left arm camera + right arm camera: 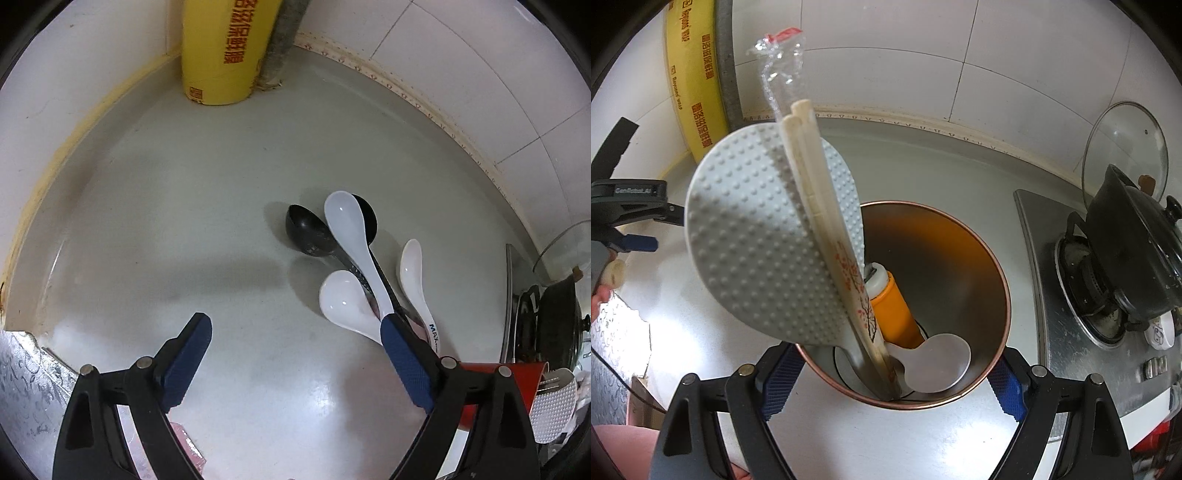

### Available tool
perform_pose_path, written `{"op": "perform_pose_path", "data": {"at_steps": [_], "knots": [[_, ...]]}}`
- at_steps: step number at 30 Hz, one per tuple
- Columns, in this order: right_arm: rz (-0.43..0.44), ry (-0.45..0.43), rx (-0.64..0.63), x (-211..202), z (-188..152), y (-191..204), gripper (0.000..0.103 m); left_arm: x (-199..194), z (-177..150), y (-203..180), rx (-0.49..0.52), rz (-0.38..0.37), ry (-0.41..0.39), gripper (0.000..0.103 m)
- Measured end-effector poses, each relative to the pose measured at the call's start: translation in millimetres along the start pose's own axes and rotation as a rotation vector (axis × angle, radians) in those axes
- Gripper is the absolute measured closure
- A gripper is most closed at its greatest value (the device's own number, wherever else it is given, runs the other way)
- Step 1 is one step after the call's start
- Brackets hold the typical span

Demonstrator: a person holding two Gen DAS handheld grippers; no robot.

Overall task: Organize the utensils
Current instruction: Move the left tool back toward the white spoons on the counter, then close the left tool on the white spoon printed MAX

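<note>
In the left wrist view a pile of spoons lies on the grey counter: a long white spoon [351,236] across a black ladle [308,232], with two shorter white spoons [345,302] [413,277] beside them. My left gripper [295,336] is open and empty just in front of the pile, its right finger touching the handles. In the right wrist view my right gripper [894,373] is shut on a metal utensil holder [982,280], one finger on each side. The holder contains a dotted rice paddle [761,243], chopsticks [820,206], an orange-handled tool [894,310] and a metal spoon [938,362].
A yellow wrap roll [225,51] stands in the back corner by the tiled wall. A gas stove [1082,280] with a black pot [1134,243] and a glass lid [1123,144] is on the right. The left gripper shows at the left edge of the right wrist view [635,221].
</note>
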State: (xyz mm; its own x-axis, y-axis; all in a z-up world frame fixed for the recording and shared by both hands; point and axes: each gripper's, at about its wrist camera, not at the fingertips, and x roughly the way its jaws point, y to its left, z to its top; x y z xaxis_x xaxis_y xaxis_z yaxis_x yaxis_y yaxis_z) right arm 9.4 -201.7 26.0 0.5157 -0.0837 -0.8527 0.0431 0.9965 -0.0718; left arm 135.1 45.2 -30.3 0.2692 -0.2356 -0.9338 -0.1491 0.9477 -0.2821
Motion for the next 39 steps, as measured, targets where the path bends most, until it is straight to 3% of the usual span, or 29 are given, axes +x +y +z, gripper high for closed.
{"op": "perform_pose_path", "data": {"at_steps": [12,21,25,29,34,36,39], "knots": [[0.005,-0.004,-0.001,6,1,-7,0.013,27,15,-17,0.038,0.081,0.066,0.01],[0.006,-0.005,-0.001,7,0,-6,0.013,37,26,-33,0.1,0.116,0.031,0.01],[0.007,-0.006,-0.001,7,0,-6,0.013,42,29,-38,0.097,0.095,0.029,0.011],[0.005,-0.005,-0.001,7,0,-6,0.013,47,30,-43,0.125,0.096,0.046,0.04],[0.007,-0.006,-0.005,8,0,-6,0.013,58,33,-53,0.134,0.084,0.063,0.052],[0.007,-0.006,-0.006,8,0,-5,0.013,63,36,-56,0.134,0.096,0.072,0.064],[0.007,-0.006,-0.005,8,0,-5,0.013,69,30,-64,0.125,0.094,0.077,0.071]]}}
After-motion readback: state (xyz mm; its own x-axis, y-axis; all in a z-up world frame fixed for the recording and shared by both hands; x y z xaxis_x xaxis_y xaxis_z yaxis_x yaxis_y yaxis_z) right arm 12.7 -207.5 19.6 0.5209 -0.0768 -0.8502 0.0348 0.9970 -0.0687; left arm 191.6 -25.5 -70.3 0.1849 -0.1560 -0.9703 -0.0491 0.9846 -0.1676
